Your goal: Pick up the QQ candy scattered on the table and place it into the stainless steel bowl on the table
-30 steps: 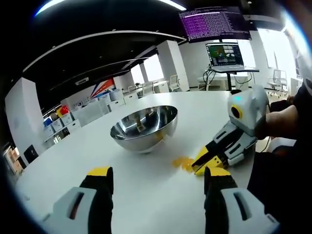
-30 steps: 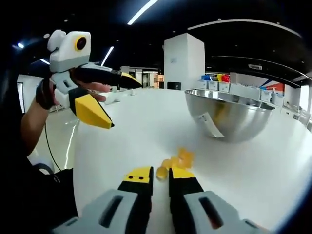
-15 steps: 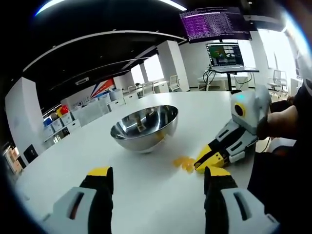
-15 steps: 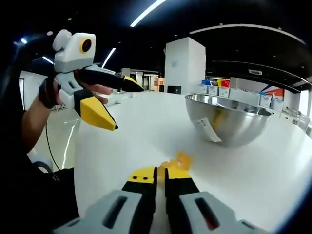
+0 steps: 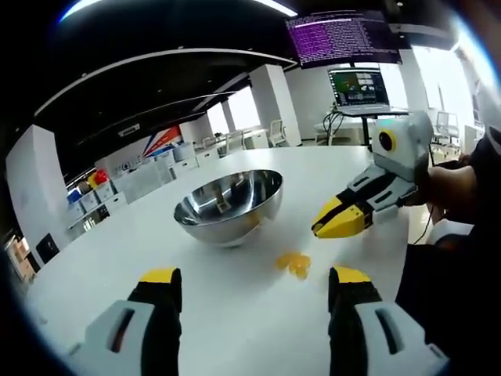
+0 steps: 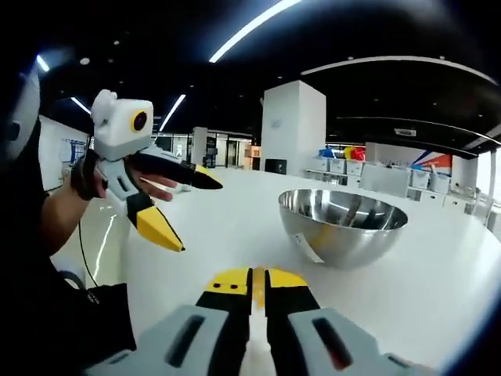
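Where white table (image 5: 235,305) spreads, open office behind; monitors (image 5: 344,59) lit.

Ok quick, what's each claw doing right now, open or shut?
Left claw: open, holding nothing.
Right claw: shut on a QQ candy, a sliver of orange showing between its tips.

Left claw (image 5: 249,291): black jaws with yellow tips on grey housings with orange-lined slots. Right claw (image 6: 257,280) matches. At nine o'clock in the right gripper view, a dark wrist strap (image 6: 81,174) and black sleeve (image 6: 23,235).
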Motion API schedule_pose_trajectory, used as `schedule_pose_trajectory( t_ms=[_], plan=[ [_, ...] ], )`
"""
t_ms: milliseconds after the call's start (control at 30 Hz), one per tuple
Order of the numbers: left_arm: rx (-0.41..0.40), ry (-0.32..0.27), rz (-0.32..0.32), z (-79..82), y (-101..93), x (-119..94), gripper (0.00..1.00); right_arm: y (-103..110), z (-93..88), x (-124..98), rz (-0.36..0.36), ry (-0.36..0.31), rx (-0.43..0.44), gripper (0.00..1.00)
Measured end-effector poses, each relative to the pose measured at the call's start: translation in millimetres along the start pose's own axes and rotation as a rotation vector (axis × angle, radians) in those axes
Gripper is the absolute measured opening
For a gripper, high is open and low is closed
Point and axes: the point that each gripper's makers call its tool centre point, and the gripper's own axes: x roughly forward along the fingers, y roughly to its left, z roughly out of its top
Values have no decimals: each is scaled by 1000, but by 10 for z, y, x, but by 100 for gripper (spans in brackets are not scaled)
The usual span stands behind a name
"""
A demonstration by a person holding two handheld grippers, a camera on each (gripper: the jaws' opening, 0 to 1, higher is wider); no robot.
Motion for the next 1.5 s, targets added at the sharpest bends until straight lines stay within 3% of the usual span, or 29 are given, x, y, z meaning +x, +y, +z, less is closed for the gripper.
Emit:
schedule_pose_trajectory(
  t_ms=[267,367,467,600,633,933,1000,1067,1167,1500],
  plan=[
    [-15,4,-42,-3,-81,17,80,-427,500,-34,-76,-70,-68,5],
    [-39,-7,-57,19,-102,14,80,-613,721,76,-77,-88,-93,5],
    [-44,-20,-61,48,-103,14,80,-741,844,278,-39,-73,-37,5],
    [-56,-41,-65,102,-109,-15,81,-911,846,500,-53,-40,-71,5],
    [-68,-47,-73,112,-122,-26,81,-962,760,565,-57,4,-60,5],
    [-100,-45,-78,77,-124,-73,83,-1074,419,791,-65,86,-24,6],
    [-100,-43,-77,68,-124,-74,83,-1053,405,793,-52,77,-37,9],
    [-99,-47,-79,71,-126,-74,83,-1080,456,779,-62,41,-23,20],
    [-103,-50,-80,73,-126,-72,83,-1118,543,734,-74,0,-5,13],
    [-101,-53,-80,84,-139,-70,83,-1149,713,631,-98,-53,-1,14]
  ],
)
